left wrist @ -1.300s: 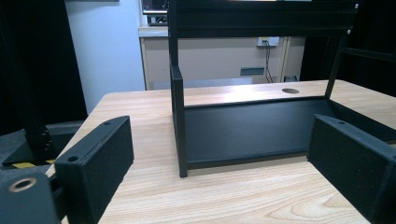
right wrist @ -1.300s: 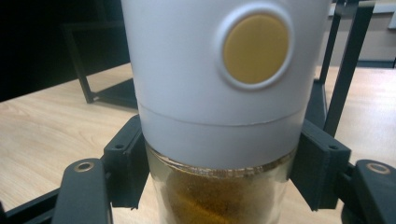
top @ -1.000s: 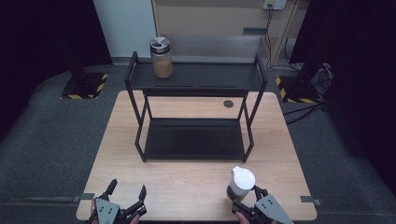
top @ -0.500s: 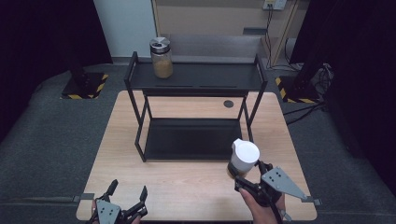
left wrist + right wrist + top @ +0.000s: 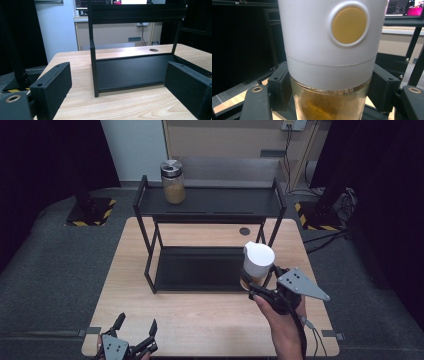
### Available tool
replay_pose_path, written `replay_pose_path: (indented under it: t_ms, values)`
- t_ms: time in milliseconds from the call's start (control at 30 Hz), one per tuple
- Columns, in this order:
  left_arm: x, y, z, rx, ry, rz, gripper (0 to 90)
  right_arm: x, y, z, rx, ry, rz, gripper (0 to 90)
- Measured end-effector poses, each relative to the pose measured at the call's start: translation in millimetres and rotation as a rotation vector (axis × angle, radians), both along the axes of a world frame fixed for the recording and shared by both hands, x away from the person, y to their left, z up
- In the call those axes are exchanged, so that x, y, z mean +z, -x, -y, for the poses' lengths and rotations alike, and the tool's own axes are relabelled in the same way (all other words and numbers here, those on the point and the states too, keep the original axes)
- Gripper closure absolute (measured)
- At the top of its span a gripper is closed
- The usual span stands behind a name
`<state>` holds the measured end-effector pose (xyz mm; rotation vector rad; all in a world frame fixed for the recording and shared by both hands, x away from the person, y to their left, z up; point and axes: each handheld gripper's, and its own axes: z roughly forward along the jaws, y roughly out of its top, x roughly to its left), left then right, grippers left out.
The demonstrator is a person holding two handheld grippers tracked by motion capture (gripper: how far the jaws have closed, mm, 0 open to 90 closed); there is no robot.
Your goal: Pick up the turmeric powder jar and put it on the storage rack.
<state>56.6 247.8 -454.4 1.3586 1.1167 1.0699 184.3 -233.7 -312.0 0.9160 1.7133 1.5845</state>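
Jar (image 5: 257, 264) with white cap and yellow-brown powder, clamped in right tool (image 5: 261, 289), held above desk (image 5: 200, 320) just off the front right corner of the black two-tier rack (image 5: 210, 240). Right gripper view: jaws pressed on both sides of the glass body (image 5: 329, 105) below the white cap (image 5: 329, 37), round yellow disc on cap facing camera, jar upright. Person's right hand (image 5: 282, 320) comes in from desk's near edge, right of rack. Grey three-cornered plate (image 5: 302, 284) on top of right tool. Left tool (image 5: 135, 337) at near left edge of desk, well in front of rack, jaws spread wide, holding nothing; left gripper view looks at rack's lower tray (image 5: 135, 70) across bare wood. Second jar (image 5: 172, 182), metal lid, tan contents, stands on rack's top shelf at left end. Round hole (image 5: 244, 231) in desk behind rack, right side.
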Motion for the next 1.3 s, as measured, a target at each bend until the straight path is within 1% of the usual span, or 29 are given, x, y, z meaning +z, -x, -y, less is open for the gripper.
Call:
replay_pose_path:
  t_ms: [133, 167, 233, 267, 300, 400, 533, 567, 600, 633, 733, 967, 1000, 1100, 1300]
  values:
    - [0.6, 0.1, 0.4, 0.003, -0.002, 0.0, 7.0, 10.7, -9.6, -2.0, 0.004, -0.001, -0.009, 30.1]
    - [0.6, 0.1, 0.4, 0.003, -0.002, 0.0, 6.9, 10.7, -9.6, -2.0, 0.004, -0.001, -0.009, 30.1]
    - [0.7, -0.3, 0.2, 0.001, -0.002, -0.001, 6.9, 17.6, -14.5, -3.9, 0.005, 0.005, -0.008, 30.1]
    - [0.8, -0.5, 0.3, 0.001, -0.003, -0.001, 6.9, 24.1, -19.2, -5.8, 0.007, 0.015, -0.001, 30.1]
    - [1.0, -0.6, 0.4, 0.0, -0.004, -0.002, 6.9, 24.1, -19.2, -5.8, 0.007, 0.015, -0.001, 30.1]
    - [1.9, -0.7, 0.5, -0.004, -0.006, -0.004, 7.0, 36.3, -28.4, -8.2, 0.01, 0.019, -0.004, 30.2]
    - [2.5, -0.8, 0.7, -0.006, -0.008, -0.004, 7.0, 47.4, -36.0, -10.4, 0.009, 0.016, -0.012, 30.2]
    - [2.7, -0.8, 0.7, -0.007, -0.008, -0.004, 7.0, 50.0, -37.2, -11.5, 0.007, 0.019, -0.013, 30.2]
    - [2.8, -0.8, 0.7, -0.007, -0.009, -0.003, 7.0, 56.2, -39.7, -13.9, 0.003, 0.03, -0.012, 30.2]
    - [3.0, -0.8, 0.9, -0.006, -0.01, -0.003, 7.0, 56.2, -39.7, -13.9, 0.003, 0.03, -0.012, 30.2]
    - [3.1, -1.2, 1.1, -0.005, -0.01, -0.002, 7.0, 66.7, -45.0, -17.7, -0.003, 0.039, -0.008, 30.2]
    - [3.7, -1.1, 1.7, -0.013, -0.011, 0.0, 7.0, 83.6, -60.7, -23.4, -0.013, 0.033, -0.013, 30.2]
    - [3.7, -0.9, 1.9, -0.014, -0.011, 0.001, 7.0, 83.6, -60.7, -23.4, -0.013, 0.033, -0.013, 30.2]
    - [3.6, -0.7, 2.2, -0.017, -0.013, 0.001, 7.0, 90.6, -69.2, -26.2, -0.022, 0.034, -0.009, 30.2]
    - [3.6, -0.6, 1.9, -0.02, -0.013, 0.001, 7.0, 98.5, -82.9, -29.5, -0.041, 0.036, -0.017, 30.2]
